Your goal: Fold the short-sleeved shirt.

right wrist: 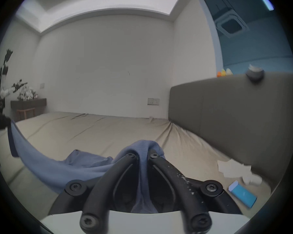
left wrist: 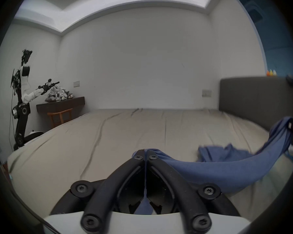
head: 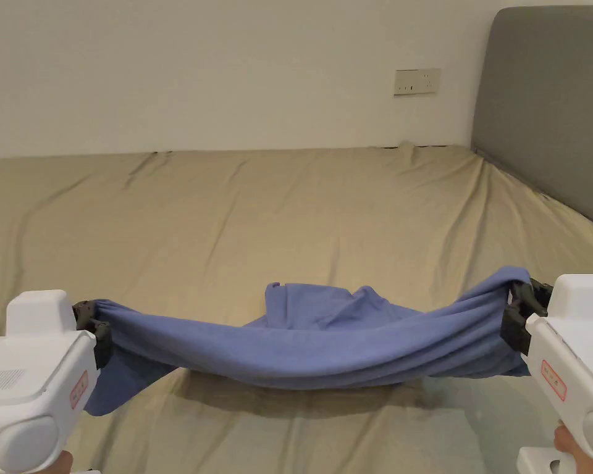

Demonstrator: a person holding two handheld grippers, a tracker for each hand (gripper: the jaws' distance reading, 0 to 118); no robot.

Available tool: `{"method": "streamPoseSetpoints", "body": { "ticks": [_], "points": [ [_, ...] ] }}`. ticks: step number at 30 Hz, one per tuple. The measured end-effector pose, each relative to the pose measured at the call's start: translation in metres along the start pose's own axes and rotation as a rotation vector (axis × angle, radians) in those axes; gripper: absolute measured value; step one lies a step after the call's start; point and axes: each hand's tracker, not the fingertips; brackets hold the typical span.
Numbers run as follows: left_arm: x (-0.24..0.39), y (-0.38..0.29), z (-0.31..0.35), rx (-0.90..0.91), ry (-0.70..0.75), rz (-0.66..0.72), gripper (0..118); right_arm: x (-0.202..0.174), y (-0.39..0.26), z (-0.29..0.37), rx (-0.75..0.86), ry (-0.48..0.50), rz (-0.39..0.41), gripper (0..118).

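Both hand-held grippers are being held low over a tan bed (head: pixel 289 210). A blue short-sleeved shirt (head: pixel 314 352) is being stretched between them, sagging in the middle with its far part resting on the sheet. Bunched fabric is being pinched by the left gripper (left wrist: pixel 145 153), its 2 jaws pressed together. More fabric is being clamped between the right gripper (right wrist: pixel 143 155) jaws. A grey headboard (head: pixel 548 105) is standing at the right.

Blue shirt (head: pixel 326 352) bunched, sagging above bed, both ends lifted.
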Motion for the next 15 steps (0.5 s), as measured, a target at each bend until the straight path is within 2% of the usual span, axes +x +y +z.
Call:
{"method": "streamPoseSetpoints", "body": {
  "ticks": [6,7,8,9,10,11,12,13,14,15],
  "points": [
    [-0.003,-0.051,0.061,-0.043,-0.015,0.01,0,0.0,-0.045,0.054,-0.039,0.007,0.042,12],
    [-0.004,-0.058,0.068,-0.045,-0.023,0.01,0,0.001,-0.052,0.06,-0.034,0.015,0.03,17],
    [-0.005,-0.064,0.073,-0.05,-0.02,0.006,7,0.001,-0.059,0.065,-0.038,0.027,0.028,28],
    [-0.009,-0.072,0.075,-0.073,-0.017,0.003,26,0.001,-0.064,0.071,-0.051,0.027,0.031,50],
    [-0.011,-0.076,0.078,-0.095,-0.014,0.009,76,0.001,-0.068,0.074,-0.058,0.011,0.03,88],
    [-0.016,-0.082,0.081,-0.123,-0.025,0.048,111,0.003,-0.074,0.08,-0.061,0.002,0.016,113],
    [-0.023,-0.086,0.083,-0.151,-0.063,0.102,118,0.006,-0.078,0.086,-0.048,0.015,-0.016,118],
    [-0.028,-0.089,0.087,-0.165,-0.104,0.159,112,0.009,-0.08,0.093,-0.026,0.048,-0.042,118],
    [-0.033,-0.089,0.098,-0.092,-0.175,0.243,112,0.011,-0.082,0.103,0.028,0.093,-0.059,118],
    [-0.036,-0.089,0.102,-0.081,-0.167,0.276,113,0.011,-0.081,0.106,0.009,0.058,-0.037,118]
  ]
}}
